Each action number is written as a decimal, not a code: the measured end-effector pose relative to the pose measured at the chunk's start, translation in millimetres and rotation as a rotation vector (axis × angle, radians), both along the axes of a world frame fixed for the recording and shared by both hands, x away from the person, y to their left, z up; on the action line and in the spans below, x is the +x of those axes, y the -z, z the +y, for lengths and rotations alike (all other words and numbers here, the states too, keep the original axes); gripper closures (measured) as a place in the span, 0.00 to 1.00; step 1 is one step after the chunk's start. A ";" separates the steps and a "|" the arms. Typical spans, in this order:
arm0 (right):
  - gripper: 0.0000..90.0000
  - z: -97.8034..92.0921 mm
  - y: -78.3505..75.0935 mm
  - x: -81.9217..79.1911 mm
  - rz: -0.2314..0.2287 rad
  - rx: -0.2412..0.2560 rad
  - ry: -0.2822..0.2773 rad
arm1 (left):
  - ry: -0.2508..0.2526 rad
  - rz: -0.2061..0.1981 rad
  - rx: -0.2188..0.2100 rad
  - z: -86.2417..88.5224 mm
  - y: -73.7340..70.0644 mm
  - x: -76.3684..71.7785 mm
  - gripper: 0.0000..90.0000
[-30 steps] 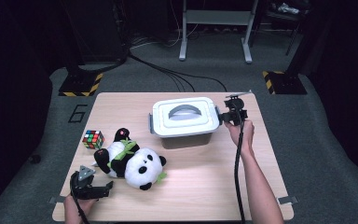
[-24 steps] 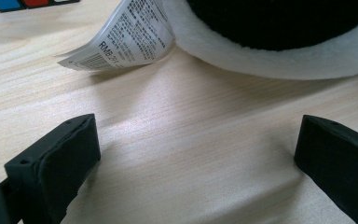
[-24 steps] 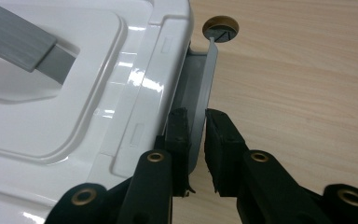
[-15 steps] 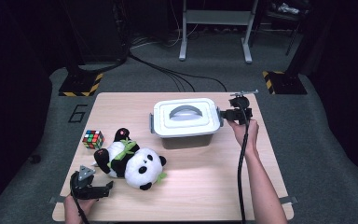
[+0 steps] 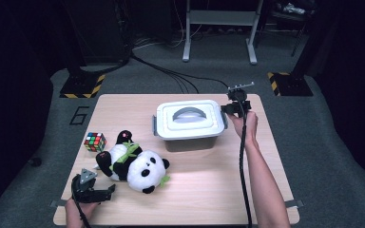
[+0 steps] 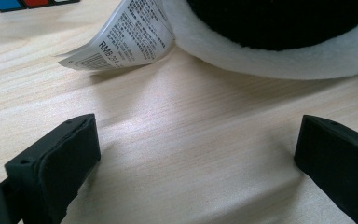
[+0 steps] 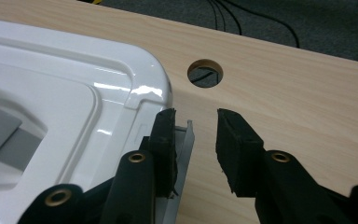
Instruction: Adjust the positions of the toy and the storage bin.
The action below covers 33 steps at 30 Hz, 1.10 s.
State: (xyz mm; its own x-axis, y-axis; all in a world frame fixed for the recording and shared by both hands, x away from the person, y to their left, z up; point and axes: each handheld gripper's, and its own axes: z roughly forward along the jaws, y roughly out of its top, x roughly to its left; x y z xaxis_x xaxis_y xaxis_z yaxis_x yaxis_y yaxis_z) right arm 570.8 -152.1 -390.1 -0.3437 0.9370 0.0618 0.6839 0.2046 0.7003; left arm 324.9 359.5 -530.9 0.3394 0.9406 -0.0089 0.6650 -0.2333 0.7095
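A white lidded box [image 5: 188,122] with a grey handle stands in the middle of the table. My right gripper [image 5: 235,107] is at the box's right end. In the right gripper view its jaws [image 7: 196,121] stand a little apart around the grey side latch [image 7: 185,140], which lies against the left jaw; the right jaw is clear of it. A panda plush [image 5: 133,164] lies at the front left. My left gripper [image 5: 97,191] rests just in front of it, wide open [image 6: 196,154] over bare wood, facing the plush's white fur [image 6: 270,56] and its paper tag [image 6: 123,35].
A colour cube [image 5: 95,141] sits left of the plush, its edge showing as a colour cube [image 6: 28,3] in the left gripper view. A round cable hole [image 7: 205,72] pierces the wooden table [image 5: 266,156] behind the box's corner. Cables and stand legs lie on the floor beyond.
My right gripper has shifted slightly toward the far side and in against the box's right end. The left gripper, plush and cube have stayed put.
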 end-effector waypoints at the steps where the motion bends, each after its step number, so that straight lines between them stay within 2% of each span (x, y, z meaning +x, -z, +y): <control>1: 0.76 -0.6 2.3 2.8 0.003 0.010 -0.007 | -0.001 -0.001 0.000 -0.1 0.0 0.0 0.00; 5: 0.85 -0.6 8.9 8.8 0.009 0.016 -0.015 | 0.000 0.000 0.000 0.0 0.0 0.0 0.00; 8: 0.93 -0.2 12.4 10.0 0.037 0.052 -0.014 | 0.000 0.000 0.000 0.0 0.0 0.0 0.00; 12: 0.94 4.9 9.7 9.1 0.067 0.016 0.015 | 0.000 0.000 0.000 0.0 0.0 0.0 0.00; 20: 0.94 -0.8 5.8 -1.5 0.140 0.026 0.037 | -0.002 0.003 -0.004 -0.2 0.0 -0.2 0.00; 21: 0.94 -1.0 5.4 -4.5 0.145 0.025 0.037 | -0.001 0.004 -0.003 -0.1 0.0 -0.2 0.00; 22: 0.93 -1.1 5.6 -7.7 0.142 0.019 0.036 | -0.011 -0.013 -0.006 -0.9 1.3 0.0 0.00; 24: 0.92 -2.1 6.0 -14.6 0.137 0.019 0.037 | -0.009 -0.012 -0.005 -0.8 1.2 0.0 0.00; 26: 0.91 -4.7 7.3 -19.4 0.126 0.036 0.032 | -0.010 -0.013 -0.006 -0.9 1.3 0.0 0.00; 28: 0.76 -9.7 8.2 -22.2 0.106 0.050 0.024 | -0.010 -0.013 -0.005 -0.9 1.3 0.0 0.00; 30: 0.72 -14.8 6.7 -24.3 0.092 0.079 0.008 | -0.010 -0.013 -0.006 -0.9 1.3 0.0 0.00; 31: 0.66 -17.2 4.6 -26.3 0.065 0.076 0.010 | -0.010 -0.012 -0.005 -0.9 1.2 0.0 0.00; 33: 0.56 -19.5 0.6 -29.6 0.039 0.073 -0.005 | -0.010 -0.013 -0.006 -0.9 1.3 0.0 0.00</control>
